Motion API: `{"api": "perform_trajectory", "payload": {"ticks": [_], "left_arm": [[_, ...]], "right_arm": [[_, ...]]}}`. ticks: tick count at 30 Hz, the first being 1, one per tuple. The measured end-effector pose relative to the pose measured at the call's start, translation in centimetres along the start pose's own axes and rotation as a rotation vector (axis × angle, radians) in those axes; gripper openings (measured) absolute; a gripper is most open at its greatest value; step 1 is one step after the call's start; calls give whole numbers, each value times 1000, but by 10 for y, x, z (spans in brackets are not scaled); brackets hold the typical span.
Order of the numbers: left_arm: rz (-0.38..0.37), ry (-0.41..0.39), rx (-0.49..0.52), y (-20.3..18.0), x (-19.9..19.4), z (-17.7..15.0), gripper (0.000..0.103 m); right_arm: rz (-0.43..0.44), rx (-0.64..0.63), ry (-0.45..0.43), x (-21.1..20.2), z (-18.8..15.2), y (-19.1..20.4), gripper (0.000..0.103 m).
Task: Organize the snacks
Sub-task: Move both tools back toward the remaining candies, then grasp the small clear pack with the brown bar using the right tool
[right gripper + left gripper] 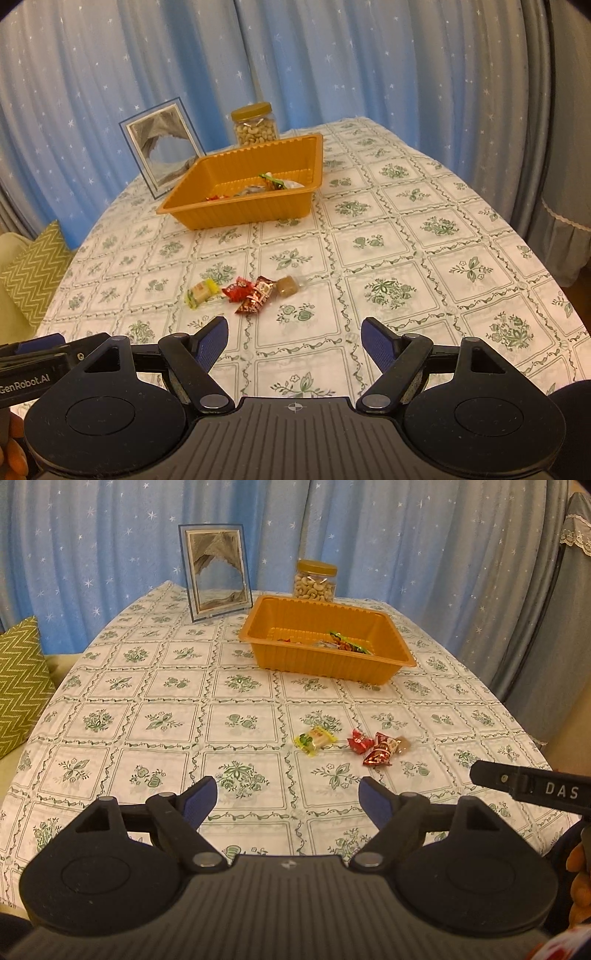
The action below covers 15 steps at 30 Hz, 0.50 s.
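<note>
Blue star curtains hang behind a table with a flowery tablecloth [166, 716]. From the left wrist view, the left gripper [288, 799] hangs over the cloth with its blue fingers [201, 801] spread wide and nothing between them. A little row of wrapped sweets lies ahead of it: a yellow candy [314, 738], a red candy [359, 741], a red patterned candy [380, 755] and a brown candy in clear wrap [402, 744]. The two red ones and the brown one touch or nearly touch; the yellow one sits a bit apart. Farther back stands an orange plastic tray [332, 664] with a few snacks already inside, then a jar of cashews [316, 581] and a picture frame [218, 572]. From the right wrist view, the right gripper [293, 341] is also wide open and empty, near the same sweets: yellow candy [201, 291], red candy [239, 289], red patterned candy [256, 297], brown candy [287, 286]. The orange tray [236, 218] waits well beyond them. These sweets look very light and small. Their wrappers look shiny and crinkly, so I think they could slip or slide away. Pinching the fat middle should hold best, not the thin twisted ends. The yellow one looks easiest, since nothing crowds it.
</note>
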<state>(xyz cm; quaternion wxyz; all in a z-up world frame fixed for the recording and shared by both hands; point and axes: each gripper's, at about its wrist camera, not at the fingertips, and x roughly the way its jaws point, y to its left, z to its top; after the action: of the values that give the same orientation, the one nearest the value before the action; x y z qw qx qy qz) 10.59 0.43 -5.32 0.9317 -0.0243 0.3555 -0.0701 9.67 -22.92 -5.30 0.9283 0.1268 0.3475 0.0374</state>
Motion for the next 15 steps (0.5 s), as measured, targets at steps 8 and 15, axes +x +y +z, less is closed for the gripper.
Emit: {"api": "perform_trajectory", "payload": {"ticks": [8,15], "left_arm": [[-1,13,0,-1,3,0,82],[9,23,-13,3,8,-4,82]], "right_arm": [[2,9,7,2,-1,-1,79],[4,3,14,8,-5,0,79]]}}
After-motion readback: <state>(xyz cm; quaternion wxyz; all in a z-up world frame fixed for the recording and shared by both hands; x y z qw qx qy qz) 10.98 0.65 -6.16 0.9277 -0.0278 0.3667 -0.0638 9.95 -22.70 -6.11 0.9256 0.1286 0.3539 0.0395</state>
